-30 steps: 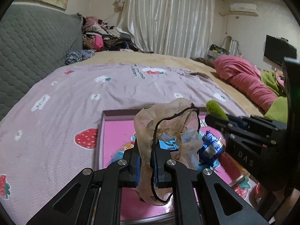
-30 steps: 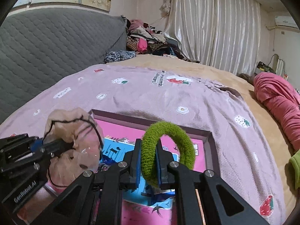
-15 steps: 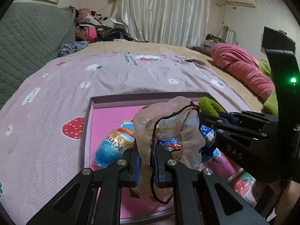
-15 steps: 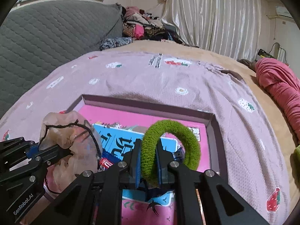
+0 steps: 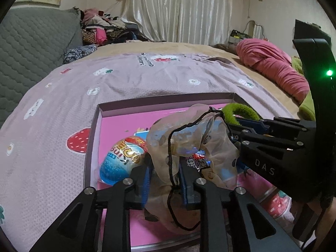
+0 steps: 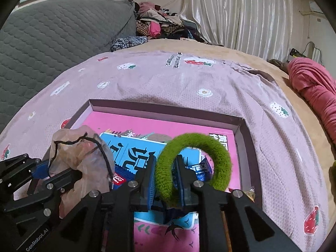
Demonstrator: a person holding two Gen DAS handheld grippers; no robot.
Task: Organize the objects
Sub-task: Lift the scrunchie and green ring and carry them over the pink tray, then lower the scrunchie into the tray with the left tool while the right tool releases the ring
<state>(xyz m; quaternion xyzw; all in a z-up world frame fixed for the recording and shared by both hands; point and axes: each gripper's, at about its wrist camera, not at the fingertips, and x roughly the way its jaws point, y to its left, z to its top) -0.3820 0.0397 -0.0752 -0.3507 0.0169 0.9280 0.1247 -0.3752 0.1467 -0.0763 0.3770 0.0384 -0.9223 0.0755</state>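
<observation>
My left gripper [image 5: 164, 169] is shut on a sheer beige drawstring pouch [image 5: 189, 138] and holds it over the pink-lined box [image 5: 117, 124]. The pouch also shows at the left of the right wrist view [image 6: 82, 157]. My right gripper [image 6: 166, 168] is shut on a fuzzy green hair ring [image 6: 218, 157] above the same box [image 6: 163, 109]. The ring's top shows in the left wrist view [image 5: 241, 110]. In the box lie a blue and gold foil egg [image 5: 121, 159] and blue packets [image 6: 134, 153].
The box sits on a mauve strawberry-print blanket [image 5: 147, 77] on a bed. A grey quilted headboard [image 6: 52, 35] rises at the left. A pink rolled quilt [image 5: 273, 67] lies at the right. Piled clothes [image 6: 159, 25] and curtains are at the back.
Both grippers have moved forward and lower over the box, still holding the pouch and the ring. More of the box floor and the foil egg show now.
</observation>
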